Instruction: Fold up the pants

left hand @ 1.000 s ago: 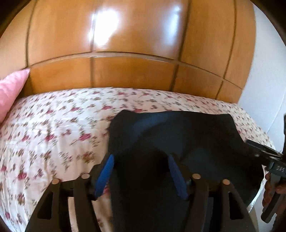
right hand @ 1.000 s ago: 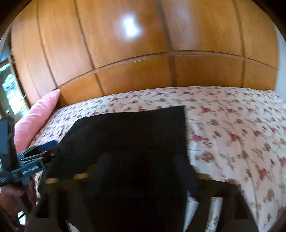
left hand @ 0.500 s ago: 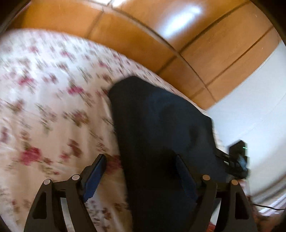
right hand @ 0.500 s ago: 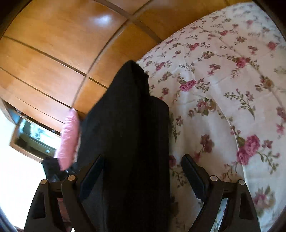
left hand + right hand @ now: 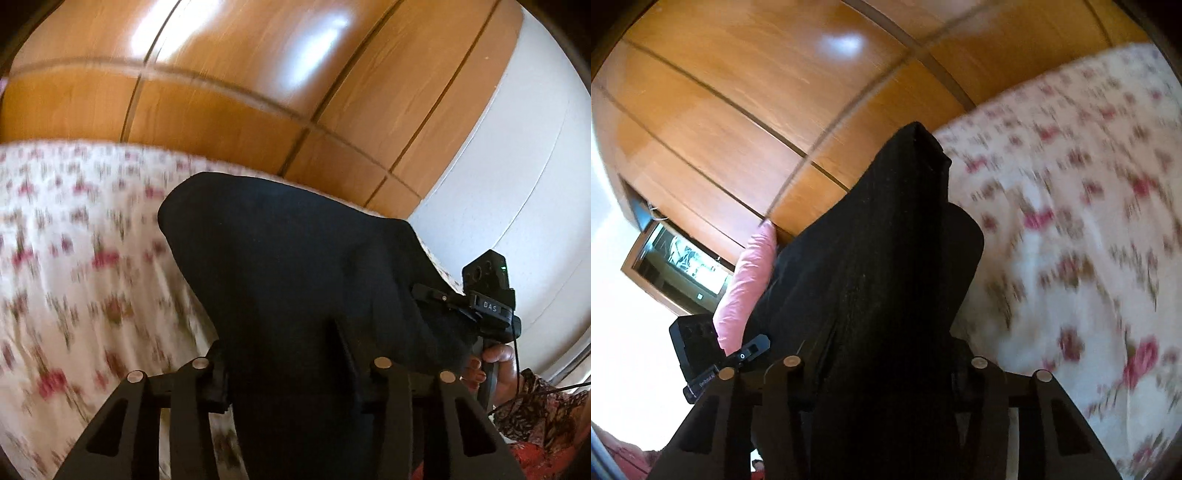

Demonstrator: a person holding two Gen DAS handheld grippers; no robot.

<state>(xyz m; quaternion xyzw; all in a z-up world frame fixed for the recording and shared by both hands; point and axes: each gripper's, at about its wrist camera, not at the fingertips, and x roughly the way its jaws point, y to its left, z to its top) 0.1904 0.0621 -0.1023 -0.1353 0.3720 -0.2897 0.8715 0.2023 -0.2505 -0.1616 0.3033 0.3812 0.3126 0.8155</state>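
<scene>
Pink pillow [image 5: 746,280] is lying at the bed's left end against the wooden headboard [image 5: 221,110]. Left hand-held gripper [image 5: 284,354] is closing, dark pants [image 5: 295,266] running between its fingers; fabric hides the pads, so cannot tell whether they are pinching yet. The pants are draping off the near edge of the floral bed [image 5: 74,258], bunched and lifted. Right hand-held gripper [image 5: 882,369] is also closing with the same cloth between its fingers; grip likewise hidden. A person's hand [image 5: 495,369] is gripping its handle at the bed's right edge.
</scene>
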